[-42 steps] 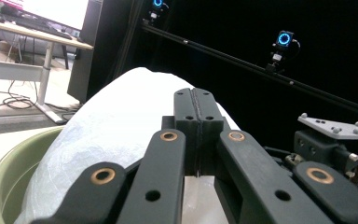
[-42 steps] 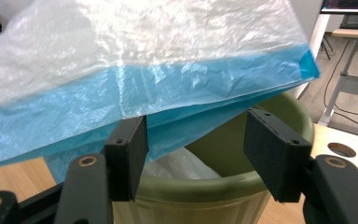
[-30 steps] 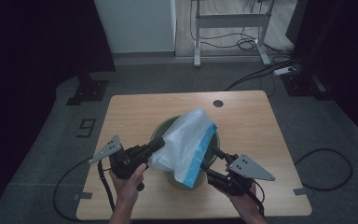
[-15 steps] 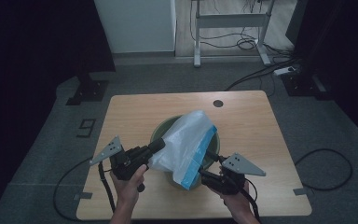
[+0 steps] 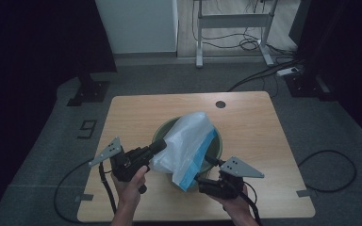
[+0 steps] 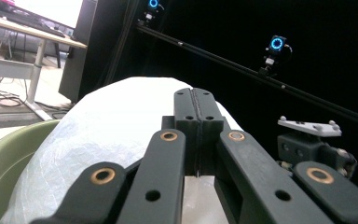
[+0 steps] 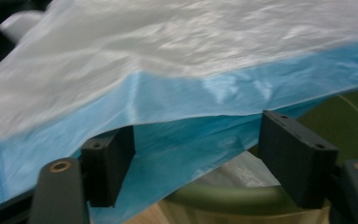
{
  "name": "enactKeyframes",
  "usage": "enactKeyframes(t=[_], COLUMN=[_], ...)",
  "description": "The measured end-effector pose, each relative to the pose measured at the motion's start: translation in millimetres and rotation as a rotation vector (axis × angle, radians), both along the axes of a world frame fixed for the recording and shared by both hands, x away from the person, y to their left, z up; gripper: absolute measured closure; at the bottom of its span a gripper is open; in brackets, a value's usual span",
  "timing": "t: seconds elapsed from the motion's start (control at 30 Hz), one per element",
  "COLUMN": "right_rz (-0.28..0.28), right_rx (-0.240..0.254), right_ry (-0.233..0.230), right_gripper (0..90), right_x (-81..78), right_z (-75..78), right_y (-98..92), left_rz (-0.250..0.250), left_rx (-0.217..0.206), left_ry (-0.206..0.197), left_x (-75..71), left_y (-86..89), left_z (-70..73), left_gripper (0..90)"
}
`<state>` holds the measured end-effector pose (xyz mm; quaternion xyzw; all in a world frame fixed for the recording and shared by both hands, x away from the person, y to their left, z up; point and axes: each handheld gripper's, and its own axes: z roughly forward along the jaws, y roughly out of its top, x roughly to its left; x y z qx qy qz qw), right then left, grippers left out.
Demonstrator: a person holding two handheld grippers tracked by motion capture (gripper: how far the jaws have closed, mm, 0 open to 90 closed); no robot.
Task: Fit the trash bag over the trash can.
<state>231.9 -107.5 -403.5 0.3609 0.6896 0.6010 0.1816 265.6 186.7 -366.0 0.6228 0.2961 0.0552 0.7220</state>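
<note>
Table (image 5: 136, 113): light wood top, with a small dark round hole (image 5: 220, 104) near the far edge, right of centre

Bowl (image 5: 217, 141): green and round, sitting a little toward the near edge from the middle of the tabletop. I see its rim again in the left gripper view (image 6: 9, 149) and the right gripper view (image 7: 223, 200)

Bag (image 5: 186, 143): white plastic with a blue band along one side, draped over the bowl and hiding most of it. It rises to a peak toward the far side; its blue edge hangs past the bowl's near rim

Left gripper (image 5: 158, 147): I have it at the bowl's left side, near the near-left part of the tabletop. In the left gripper view (image 6: 198, 121) the jaws are pressed together at the white bag (image 6: 112, 121); I take it a fold of bag is pinched between them

Right gripper (image 5: 200, 172): near the near edge, jaws pointing at the bag's blue edge. In the right gripper view (image 7: 191, 158) the jaws stand spread wide, with the blue band (image 7: 182, 144) hanging between them and not clamped
</note>
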Motion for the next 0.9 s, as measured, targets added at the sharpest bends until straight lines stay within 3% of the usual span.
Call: enactKeyframes(t=[0.27,0.33,0.43,0.57,0.73,0.9], right_rz=[0.076,0.094,0.043,0.013,0.052,0.025], right_rx=[-0.103,-0.139,-0.174,-0.147,-0.102,-0.044], right_ry=[-0.102,-0.102,-0.077,-0.085,-0.106,-0.125], right_gripper=[21.3,22.5,24.5,35.3,56.9,78.2], right_x=[-6.7,-7.8,-9.1,-9.8,-9.4,-11.9], right_z=[1.3,0.5,-2.8,-6.6,-7.1,-4.1], right_y=[13.3,18.2,21.2,15.8,11.4,4.0], left_rz=[0.0,0.001,0.006,0.004,-0.004,-0.019], left_rx=[0.005,0.004,-0.002,-0.004,0.002,0.009], left_ry=[0.005,0.006,0.007,0.011,0.011,0.015], left_x=[0.1,-0.1,-1.0,-1.8,-3.0,-4.0], left_y=[-1.9,-1.8,0.1,1.5,1.0,1.2], left_z=[-2.5,-3.7,-5.4,-7.3,-8.8,-10.6], left_gripper=[89.8,89.8,89.8,89.8,89.8,89.8])
